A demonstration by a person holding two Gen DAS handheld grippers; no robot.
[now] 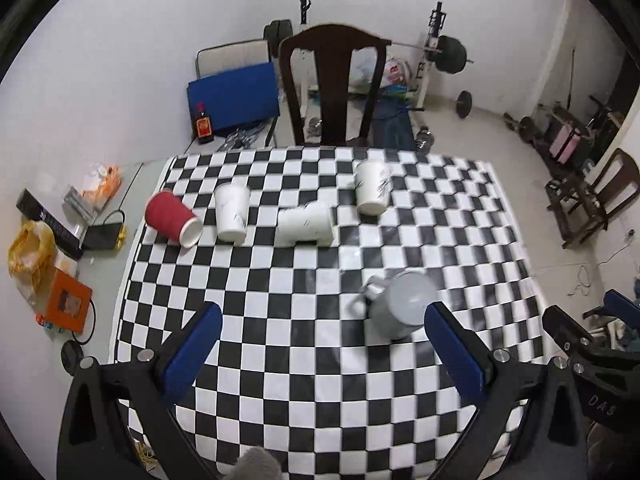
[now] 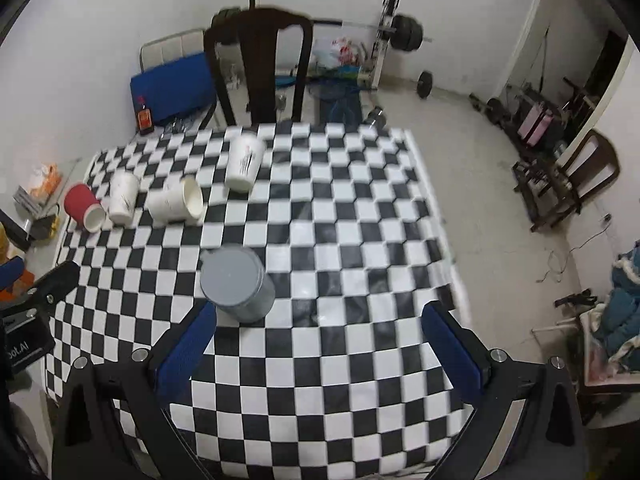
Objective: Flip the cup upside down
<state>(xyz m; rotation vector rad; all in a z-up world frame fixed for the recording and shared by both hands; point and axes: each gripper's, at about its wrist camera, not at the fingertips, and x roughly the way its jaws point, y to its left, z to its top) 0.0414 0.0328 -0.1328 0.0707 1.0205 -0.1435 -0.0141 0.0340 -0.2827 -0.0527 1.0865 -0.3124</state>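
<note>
A grey mug (image 1: 400, 304) with a handle stands upside down on the checkered table (image 1: 304, 380), just left of my left gripper's right finger (image 1: 452, 348). In the right wrist view the same mug (image 2: 238, 284) shows its flat base on top, beside the left finger (image 2: 188, 352). My left gripper (image 1: 320, 356) is open and empty above the table. My right gripper (image 2: 316, 356) is open and empty too. Neither touches the mug.
Farther back lie a red cup (image 1: 172, 218) on its side and a white cup (image 1: 306, 226) on its side. Two white cups (image 1: 231, 214) (image 1: 372, 192) stand inverted. A dark chair (image 1: 332, 84) stands behind the table. Clutter lies on the floor at left (image 1: 60, 248).
</note>
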